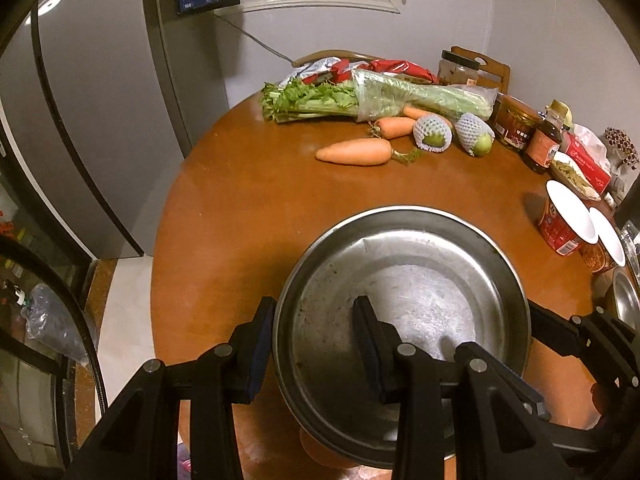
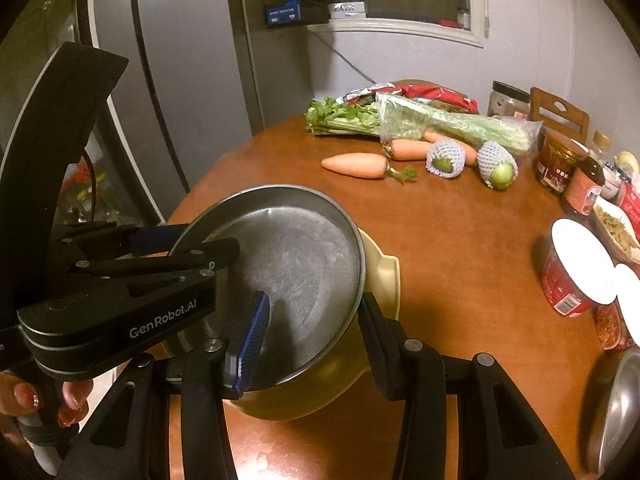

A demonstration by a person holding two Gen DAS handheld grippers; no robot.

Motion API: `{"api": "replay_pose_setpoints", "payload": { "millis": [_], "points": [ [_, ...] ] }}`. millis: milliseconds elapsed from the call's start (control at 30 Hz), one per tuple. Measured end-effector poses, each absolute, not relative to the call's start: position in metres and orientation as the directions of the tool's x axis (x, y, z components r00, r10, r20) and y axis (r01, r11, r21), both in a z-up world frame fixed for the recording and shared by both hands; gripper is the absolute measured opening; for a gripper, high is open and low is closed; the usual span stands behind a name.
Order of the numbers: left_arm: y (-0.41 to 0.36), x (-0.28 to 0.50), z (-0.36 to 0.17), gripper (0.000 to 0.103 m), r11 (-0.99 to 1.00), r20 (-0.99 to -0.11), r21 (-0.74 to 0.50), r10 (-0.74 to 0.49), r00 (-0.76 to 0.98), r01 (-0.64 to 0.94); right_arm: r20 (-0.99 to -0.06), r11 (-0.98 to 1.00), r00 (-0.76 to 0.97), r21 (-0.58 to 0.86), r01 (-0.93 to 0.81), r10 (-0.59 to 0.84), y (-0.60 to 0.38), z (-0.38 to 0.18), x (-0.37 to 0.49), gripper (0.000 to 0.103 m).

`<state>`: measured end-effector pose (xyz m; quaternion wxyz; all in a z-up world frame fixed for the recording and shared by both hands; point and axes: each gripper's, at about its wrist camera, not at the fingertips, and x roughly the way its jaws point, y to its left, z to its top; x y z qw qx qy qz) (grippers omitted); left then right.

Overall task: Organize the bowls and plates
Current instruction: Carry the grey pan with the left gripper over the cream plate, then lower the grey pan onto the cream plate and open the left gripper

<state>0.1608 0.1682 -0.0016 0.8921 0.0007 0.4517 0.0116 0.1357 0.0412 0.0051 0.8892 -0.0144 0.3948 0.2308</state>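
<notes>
A wide steel bowl (image 1: 420, 280) sits nested in a yellow bowl (image 2: 384, 280), and both grippers hold the pair just over the round wooden table (image 1: 240, 208). My left gripper (image 1: 314, 340) is shut on the steel bowl's left rim, one finger inside and one outside. My right gripper (image 2: 312, 332) is shut on the opposite rim. Its blue-padded finger presses the inside of the steel bowl (image 2: 304, 256) and its other finger presses the yellow bowl's outer wall. The left gripper (image 2: 200, 240) also shows in the right wrist view, with a hand on its handle.
Carrots (image 1: 354, 151), bagged celery (image 1: 380, 98) and two net-wrapped fruits (image 1: 434, 132) lie at the table's far side. Jars, bottles and noodle cups (image 2: 576, 276) crowd the right edge beside another steel bowl (image 2: 620, 412). A grey fridge (image 1: 100, 100) stands left of the table.
</notes>
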Motion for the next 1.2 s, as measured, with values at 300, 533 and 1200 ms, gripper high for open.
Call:
{"api": "replay_pose_setpoints", "payload": {
  "millis": [300,533,1200],
  "points": [
    [0.172,0.162,-0.011,0.039,1.000,-0.812,0.008,0.018,0.584,-0.020,-0.719,0.896,0.579,0.138,-0.422,0.384,0.046,-0.004,0.136,0.048],
    [0.172,0.162,-0.012,0.039,1.000,-0.806,-0.004,0.002,0.592,-0.008,-0.723,0.904,0.591,0.112,-0.412,0.359,0.048,-0.007,0.137,0.048],
    [0.188,0.141,0.007,0.050,0.993,-0.772,-0.063,0.014,0.636,-0.098,-0.690,0.894,0.595,0.180,-0.411,0.412,0.023,0.006,0.137,0.055]
  ]
}}
